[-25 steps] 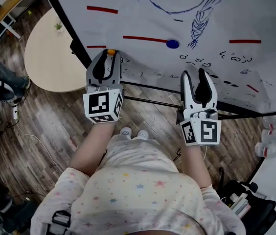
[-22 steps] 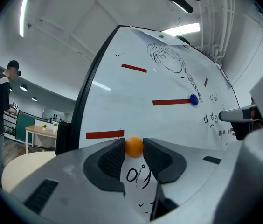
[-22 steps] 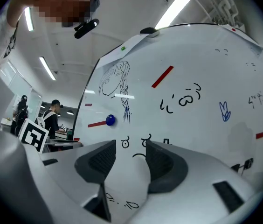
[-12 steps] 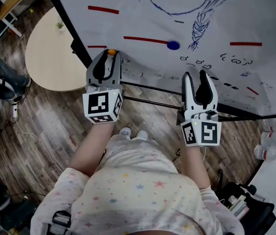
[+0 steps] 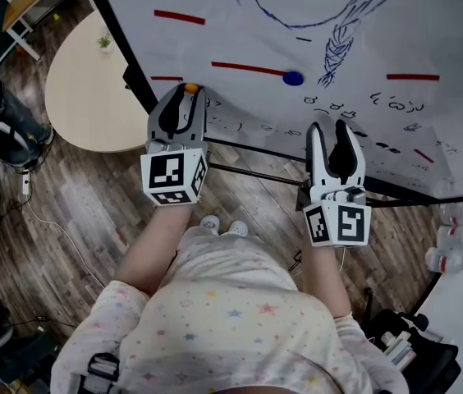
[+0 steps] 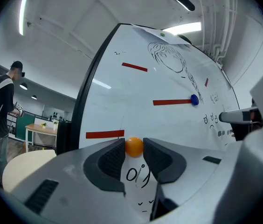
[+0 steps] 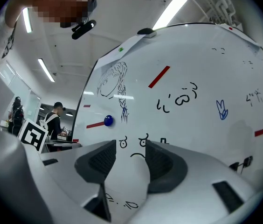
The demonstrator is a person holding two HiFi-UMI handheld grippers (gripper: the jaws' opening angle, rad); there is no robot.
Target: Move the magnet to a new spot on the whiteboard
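Magnet, orange, pinched between tips of my left gripper: both pads on it, jaws part-way closed. Magnet against whiteboard near lower left edge, just beside short red line. My right gripper: jaws apart, nothing held, facing doodles near board's lower edge. Blue magnet well apart, at end of longer red line

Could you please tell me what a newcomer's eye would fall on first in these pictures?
First comes the small round orange magnet, pinched between the tips of the left gripper near the left edge of the large white whiteboard. Further right, a round blue magnet sits at the end of a red strip, beside a blue marker drawing. The right gripper is open and empty before the board.
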